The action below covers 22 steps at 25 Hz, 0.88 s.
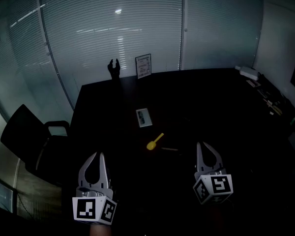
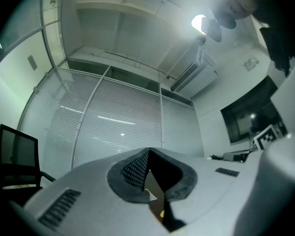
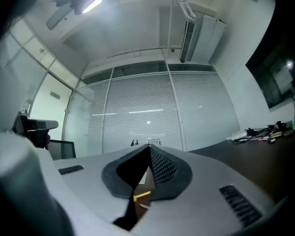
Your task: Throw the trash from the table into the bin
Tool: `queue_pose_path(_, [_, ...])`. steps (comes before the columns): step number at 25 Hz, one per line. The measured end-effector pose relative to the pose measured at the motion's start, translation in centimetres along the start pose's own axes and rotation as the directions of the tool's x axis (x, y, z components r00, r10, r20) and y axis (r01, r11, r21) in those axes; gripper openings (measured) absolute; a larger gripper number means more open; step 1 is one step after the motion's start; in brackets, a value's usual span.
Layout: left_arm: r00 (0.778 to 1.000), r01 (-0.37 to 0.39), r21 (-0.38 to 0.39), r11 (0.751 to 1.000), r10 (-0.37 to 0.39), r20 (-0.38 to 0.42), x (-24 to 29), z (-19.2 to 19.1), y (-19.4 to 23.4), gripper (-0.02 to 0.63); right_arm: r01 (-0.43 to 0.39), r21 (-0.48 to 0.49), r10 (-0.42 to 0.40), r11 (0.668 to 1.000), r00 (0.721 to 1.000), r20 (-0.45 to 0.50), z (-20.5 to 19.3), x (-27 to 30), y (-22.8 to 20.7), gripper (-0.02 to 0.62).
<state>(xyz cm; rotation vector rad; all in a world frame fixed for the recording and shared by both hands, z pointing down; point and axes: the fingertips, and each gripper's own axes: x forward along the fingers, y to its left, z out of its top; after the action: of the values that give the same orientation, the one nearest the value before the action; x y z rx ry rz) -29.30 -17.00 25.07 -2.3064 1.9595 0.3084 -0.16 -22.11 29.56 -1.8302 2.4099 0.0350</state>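
Note:
On the dark table (image 1: 196, 102) lie a yellow plastic spoon (image 1: 154, 142), a thin brown stick (image 1: 170, 149) beside it and a white packet (image 1: 144, 117) a little farther off. My left gripper (image 1: 97, 155) hangs over the near left part of the table, shut and empty, well short of the spoon. My right gripper (image 1: 204, 145) is to the right of the spoon, also shut with nothing in it. In the left gripper view the left gripper's (image 2: 148, 151) tips meet. In the right gripper view the right gripper's (image 3: 148, 146) tips meet too, with the spoon (image 3: 141, 194) showing below them. No bin is in view.
A framed sign (image 1: 143, 65) and a small black hand-shaped stand (image 1: 114, 69) stand at the table's far edge before a blind-covered glass wall. A black chair (image 1: 27, 136) stands to the left. A white device (image 1: 248, 73) and cables lie along the table's right side.

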Motion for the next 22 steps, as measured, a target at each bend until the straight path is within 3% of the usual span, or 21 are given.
queue_pose_path(8, [0.999,0.041,-0.008,0.999,-0.041,-0.005,1.2,-0.4,3.1,-0.002,0.015,0.008,-0.015,1.000,0.997,-0.079,-2.7,2.4,1.7,0.009])
queue_pose_path(17, [1.000,0.023,-0.021,1.000,-0.024,-0.014,2.9,-1.1,3.3,-0.002,-0.055,-0.016,0.052,0.998,0.987,-0.149,-4.4,5.3,1.2,0.181])
queue_pose_path(22, [1.000,0.000,-0.009,1.000,0.000,-0.013,3.9,-1.0,3.0,-0.002,-0.069,0.000,0.068,0.998,0.984,-0.164,-5.0,7.0,0.1,0.187])
